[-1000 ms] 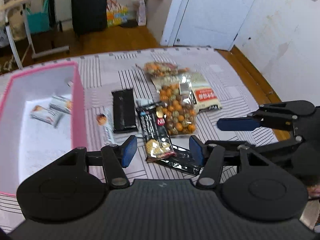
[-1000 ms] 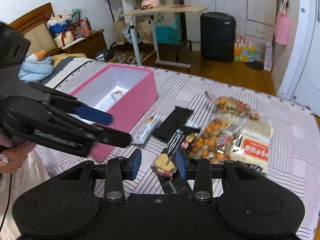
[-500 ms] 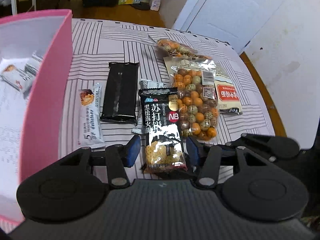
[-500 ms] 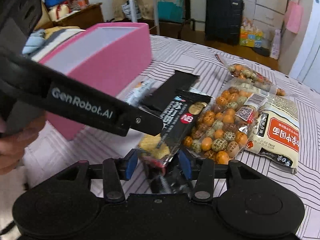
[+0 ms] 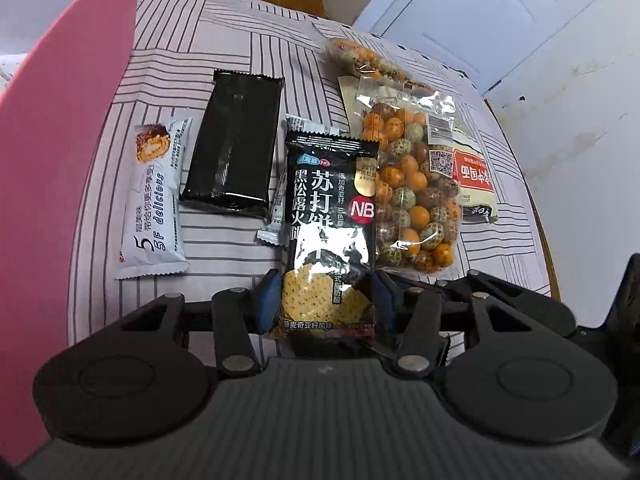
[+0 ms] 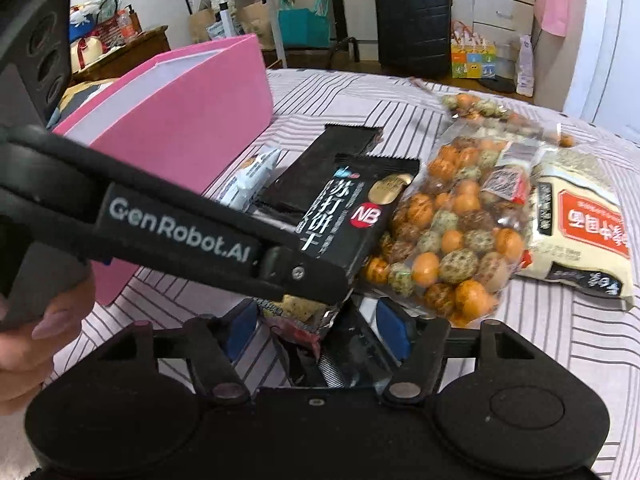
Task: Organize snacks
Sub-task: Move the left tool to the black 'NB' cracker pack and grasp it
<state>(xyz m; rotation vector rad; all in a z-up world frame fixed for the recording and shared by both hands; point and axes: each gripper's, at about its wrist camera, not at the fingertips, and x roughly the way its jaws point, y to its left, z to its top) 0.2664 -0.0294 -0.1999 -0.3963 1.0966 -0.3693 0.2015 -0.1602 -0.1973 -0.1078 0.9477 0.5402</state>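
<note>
A black cracker packet [image 5: 332,216] lies on the striped cloth, its near end resting on another black packet [image 6: 320,360]. My left gripper [image 5: 325,299] is down over that near end. Its jaws are closing and the blue pads [image 5: 267,300] meet the packet's two sides. In the right wrist view its finger [image 6: 180,232] crosses the packet [image 6: 352,216]. My right gripper [image 6: 318,330] sits low just beside it, jaws opening, pads apart, with the ends of both black packets between them. The pink box [image 5: 60,140] stands to the left.
A white bar packet [image 5: 154,200] and a plain black packet [image 5: 236,148] lie beside the box. A bag of coated nuts [image 5: 412,192], a second such bag [image 5: 360,60] and a white packet with a red label [image 5: 476,172] lie right. A hand [image 6: 40,320] grips the left tool.
Both grippers have come down close to the snacks. The left jaws have narrowed around the cracker packet's near end. The right jaws have widened.
</note>
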